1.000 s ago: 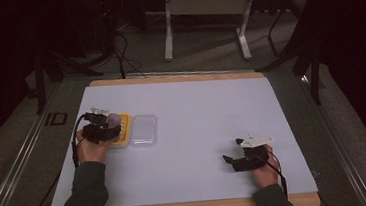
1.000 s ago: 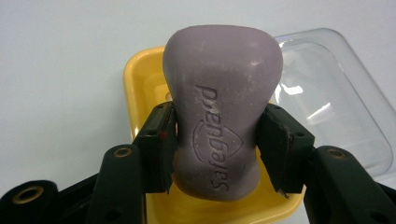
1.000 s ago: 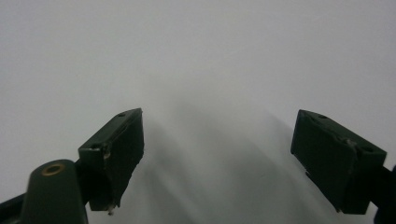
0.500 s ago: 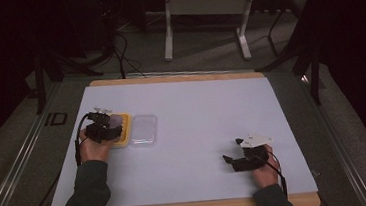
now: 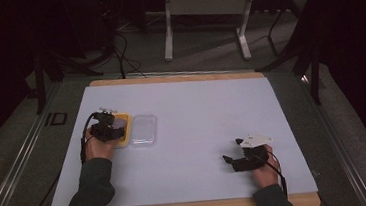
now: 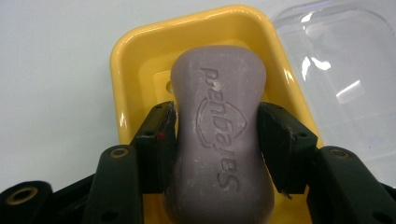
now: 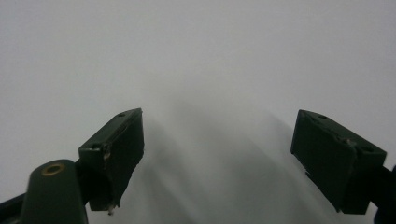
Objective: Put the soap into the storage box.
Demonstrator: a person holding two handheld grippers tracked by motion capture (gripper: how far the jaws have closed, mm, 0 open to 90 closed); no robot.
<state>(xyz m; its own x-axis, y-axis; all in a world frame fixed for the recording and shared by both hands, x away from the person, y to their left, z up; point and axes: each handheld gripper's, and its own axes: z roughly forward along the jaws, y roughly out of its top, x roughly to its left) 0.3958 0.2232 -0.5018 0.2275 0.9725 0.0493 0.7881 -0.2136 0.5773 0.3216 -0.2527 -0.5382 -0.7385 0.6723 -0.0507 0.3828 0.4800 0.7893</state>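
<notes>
High view: a person's forearms reach in from the near edge of a desk (image 5: 191, 107) covered with a pale sheet. Nearest, well to the right of the yellow soap dish, the right gripper (image 5: 230, 160) rests low over the bare sheet; in the right gripper view its jaws stand wide apart with nothing between them. Farther in, at the left side of the desk, the left gripper (image 5: 112, 131) sits over the yellow soap dish (image 5: 125, 138). In the left gripper view, this gripper (image 6: 215, 135) is closed on a purple bar of soap (image 6: 217, 140), one jaw pressed against each long side at its narrowed waist, and the bar lies inside the dish (image 6: 140, 60). A clear plastic lid (image 5: 143, 130) lies flat just beside the dish, on its right. Beyond the desk's far edge, a dim floor with cables and a metal stand (image 5: 206, 15).
</notes>
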